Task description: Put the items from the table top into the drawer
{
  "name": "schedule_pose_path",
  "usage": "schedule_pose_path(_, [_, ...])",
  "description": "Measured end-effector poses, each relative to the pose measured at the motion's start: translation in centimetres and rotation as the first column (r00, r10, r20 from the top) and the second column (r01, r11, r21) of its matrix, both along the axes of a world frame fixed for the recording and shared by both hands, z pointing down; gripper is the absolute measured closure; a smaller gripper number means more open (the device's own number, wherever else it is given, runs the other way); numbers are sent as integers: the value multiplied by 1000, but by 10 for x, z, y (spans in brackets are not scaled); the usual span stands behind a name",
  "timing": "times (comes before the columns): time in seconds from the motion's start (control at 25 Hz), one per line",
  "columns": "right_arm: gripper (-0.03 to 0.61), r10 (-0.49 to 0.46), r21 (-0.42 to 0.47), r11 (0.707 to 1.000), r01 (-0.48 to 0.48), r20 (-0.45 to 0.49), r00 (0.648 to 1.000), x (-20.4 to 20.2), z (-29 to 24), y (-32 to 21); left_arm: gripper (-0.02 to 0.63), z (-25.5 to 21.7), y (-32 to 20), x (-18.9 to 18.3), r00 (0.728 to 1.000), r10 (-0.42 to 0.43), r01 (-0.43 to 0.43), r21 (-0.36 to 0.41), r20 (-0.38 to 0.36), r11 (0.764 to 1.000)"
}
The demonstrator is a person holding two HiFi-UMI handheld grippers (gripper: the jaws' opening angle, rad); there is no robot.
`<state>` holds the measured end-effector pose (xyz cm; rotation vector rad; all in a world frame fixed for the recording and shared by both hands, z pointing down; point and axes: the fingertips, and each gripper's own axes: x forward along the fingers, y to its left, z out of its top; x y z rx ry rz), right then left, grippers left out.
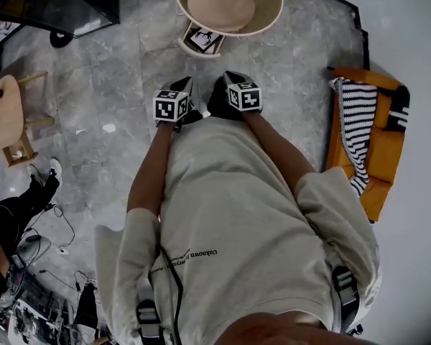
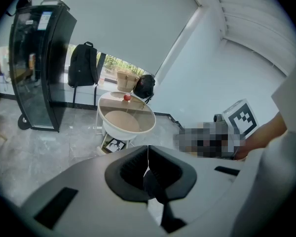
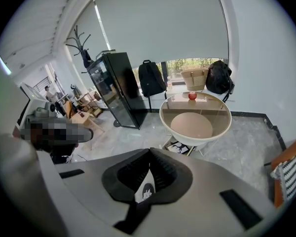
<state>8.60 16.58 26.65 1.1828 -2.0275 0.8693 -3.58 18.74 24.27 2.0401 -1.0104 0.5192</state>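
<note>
Shirt (image 1: 237, 228) hides the floor (image 1: 115, 70) beneath; round table (image 1: 279, 6) cropped above.

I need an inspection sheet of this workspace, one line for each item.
Surface: round glass-topped table, ahead of the person.
Job's things: one small red item at the tabletop's far edge; drawer-like tray under the table.
Clutter: nothing seen on the tabletop.
Grippers: left gripper and right gripper both shut, empty, close to the body.
Cables: loose cables on the floor at the person's left.
Surroundings: black glass cabinet, backpack, orange chair with striped cloth.
</note>
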Motion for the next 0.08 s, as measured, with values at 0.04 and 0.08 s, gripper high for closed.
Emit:
schedule_pose_path(0.04, [546,3,-1,1000,-3,0,1000,1,0,0,592,0,0,1,1000,3,-3,2,1,1000])
schedule_pose_path(0.08, [545,6,-2,1000,-6,0,1000,3,1,0,592,-1,-1,3,1000,6,-6,5,2,1000])
